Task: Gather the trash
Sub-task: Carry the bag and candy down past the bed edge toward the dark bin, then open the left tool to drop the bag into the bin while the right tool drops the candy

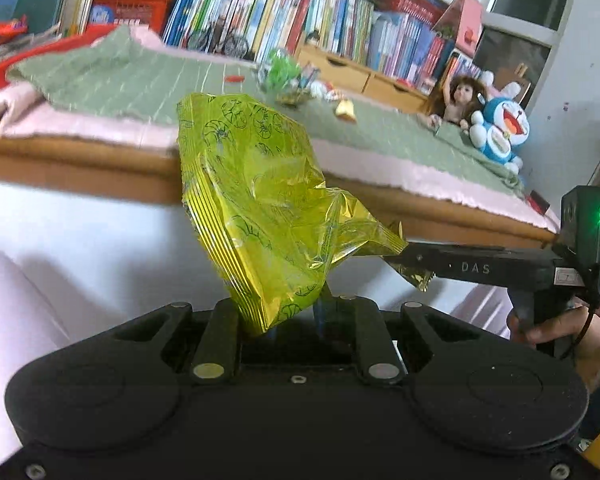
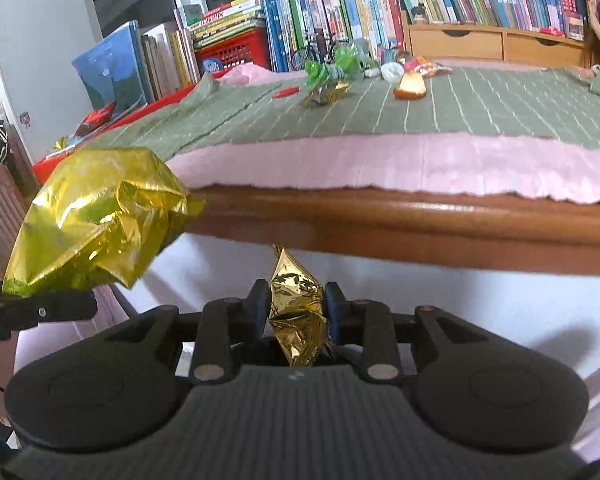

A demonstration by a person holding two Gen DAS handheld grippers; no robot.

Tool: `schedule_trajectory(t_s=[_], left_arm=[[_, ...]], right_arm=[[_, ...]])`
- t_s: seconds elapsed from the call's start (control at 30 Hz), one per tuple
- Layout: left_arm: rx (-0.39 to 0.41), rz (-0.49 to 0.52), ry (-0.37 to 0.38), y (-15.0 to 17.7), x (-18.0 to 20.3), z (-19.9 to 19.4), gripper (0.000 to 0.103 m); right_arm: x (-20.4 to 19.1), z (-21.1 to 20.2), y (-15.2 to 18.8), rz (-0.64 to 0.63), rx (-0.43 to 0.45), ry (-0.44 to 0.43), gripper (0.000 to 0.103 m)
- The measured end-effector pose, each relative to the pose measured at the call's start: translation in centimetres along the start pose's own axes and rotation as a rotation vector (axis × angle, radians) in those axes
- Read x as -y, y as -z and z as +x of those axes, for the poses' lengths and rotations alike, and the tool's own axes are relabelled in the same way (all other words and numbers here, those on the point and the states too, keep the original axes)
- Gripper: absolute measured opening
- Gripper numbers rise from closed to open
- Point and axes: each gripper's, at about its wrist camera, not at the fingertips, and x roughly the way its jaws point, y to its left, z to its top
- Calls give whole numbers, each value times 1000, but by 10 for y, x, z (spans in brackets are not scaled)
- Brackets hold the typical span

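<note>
Below the wooden front edge of the tabletop (image 2: 420, 220), both tools carry wrappers. The left hand-held gripper (image 1: 278, 320) is clenched on the lower end of a crumpled yellow-green foil snack bag printed with lemon slices (image 1: 252, 200). The right hand-held gripper (image 2: 298, 300) pinches a small crumpled gold foil wrapper (image 2: 298, 308) between its fingers. Both pieces look nearly weightless, thin and crinkly, likely slippery, so a firm pinch on a bunched fold should serve better than a flat face. More litter, a green cellophane wrapper (image 2: 332, 68) and an orange-and-yellow packet (image 2: 410, 86), lies on the green striped cloth (image 2: 480, 104), still to be gathered.
</note>
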Motion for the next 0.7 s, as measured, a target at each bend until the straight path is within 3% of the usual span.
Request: schedule_trajectory(t_s=[0.13,0.43,0.7], left_arm=[[-61,0,0,12,1,12,16],[-329,-21,43,27,-5,76,16],[-389,82,50,24,3,99,19]], right_arm=[[-2,4,8,23,-13,5,35],[3,5,21,74,-31,51,35],[5,2,31,101,-54,78,35]])
